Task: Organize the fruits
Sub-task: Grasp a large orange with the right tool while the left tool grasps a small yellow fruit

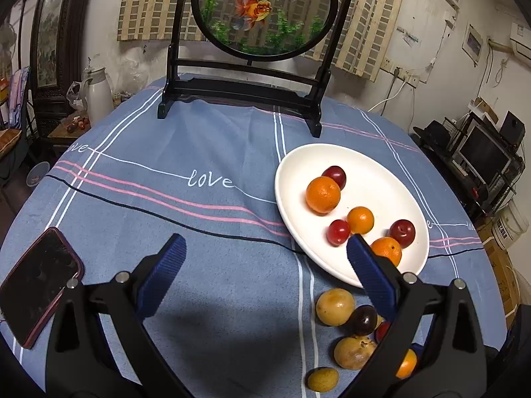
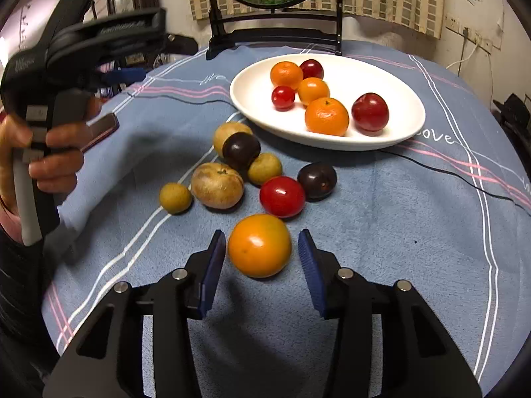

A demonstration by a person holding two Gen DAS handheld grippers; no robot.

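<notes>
A white plate (image 2: 398, 132) holds three oranges and three red plums; it also shows in the left wrist view (image 1: 298, 162). Loose fruit lies on the cloth in front of it: an orange (image 2: 259, 245), a red plum (image 2: 282, 196), two dark plums (image 2: 317, 179), and several yellow-brown fruits (image 2: 216, 185). My right gripper (image 2: 262, 248) is open with its jaws on either side of the loose orange, not touching it. My left gripper (image 1: 265, 252) is open and empty above the cloth, left of the plate. The loose pile (image 1: 335, 306) lies by its right finger.
A round table carries a blue striped cloth (image 1: 199, 232). A phone in a red case (image 1: 36, 285) lies at the left edge. A black stand with a round goldfish screen (image 1: 252, 86) stands at the back. The left hand-held gripper body (image 2: 66, 76) is at the left.
</notes>
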